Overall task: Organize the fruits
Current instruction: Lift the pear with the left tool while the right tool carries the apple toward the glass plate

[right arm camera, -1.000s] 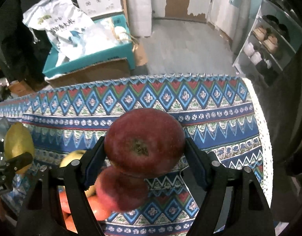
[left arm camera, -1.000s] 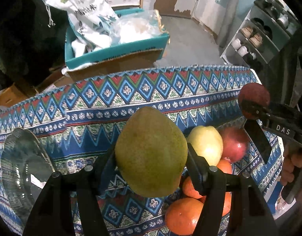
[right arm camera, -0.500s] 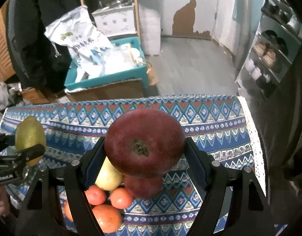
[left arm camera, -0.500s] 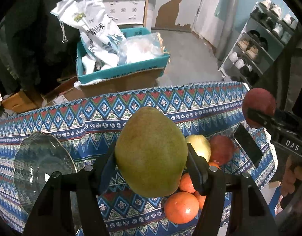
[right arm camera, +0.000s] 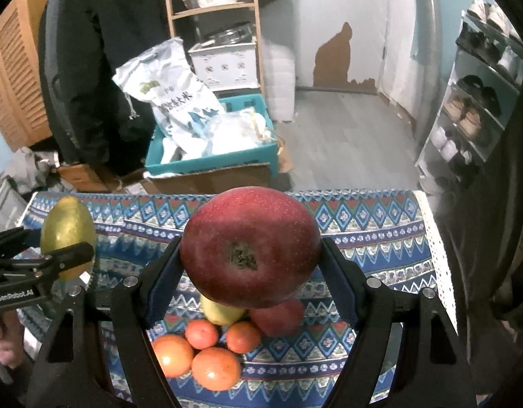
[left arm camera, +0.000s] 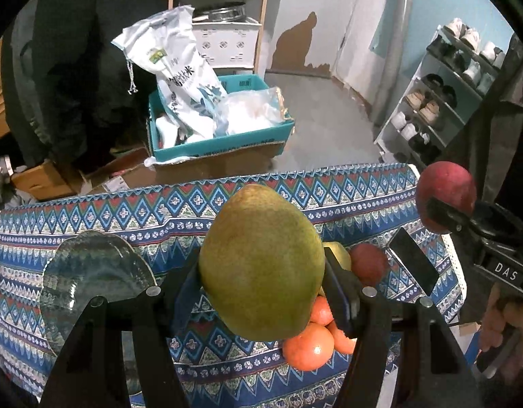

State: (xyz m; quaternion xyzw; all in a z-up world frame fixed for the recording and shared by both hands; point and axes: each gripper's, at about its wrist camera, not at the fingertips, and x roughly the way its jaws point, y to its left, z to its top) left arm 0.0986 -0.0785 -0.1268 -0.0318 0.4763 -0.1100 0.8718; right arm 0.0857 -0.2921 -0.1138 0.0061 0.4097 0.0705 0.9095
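My left gripper (left arm camera: pixel 261 272) is shut on a green-yellow mango (left arm camera: pixel 261 261), held well above the table. That mango (right arm camera: pixel 68 234) also shows at the left of the right wrist view. A dark red apple (right arm camera: pixel 249 250) is clamped in my right gripper (right arm camera: pixel 251 265), and the apple (left arm camera: pixel 445 193) appears at the right of the left wrist view. Below on the patterned cloth (right arm camera: pixel 380 238) lies a pile: several oranges (right arm camera: pixel 215 367), a yellow fruit (right arm camera: pixel 220 312) and a second red apple (right arm camera: pixel 278 314).
A clear glass plate (left arm camera: pixel 88 278) sits on the cloth at the left. Beyond the table's far edge stand a teal box with bags (left arm camera: pixel 217 129), a wooden shelf (right arm camera: pixel 214 27) and a shoe rack (left arm camera: pixel 441 95). A person in dark clothes (right arm camera: pixel 91 68) stands behind.
Both grippers rose with their fruit; the table and the fruit pile look smaller and lower, and more of the room is in view. The grips are unchanged.
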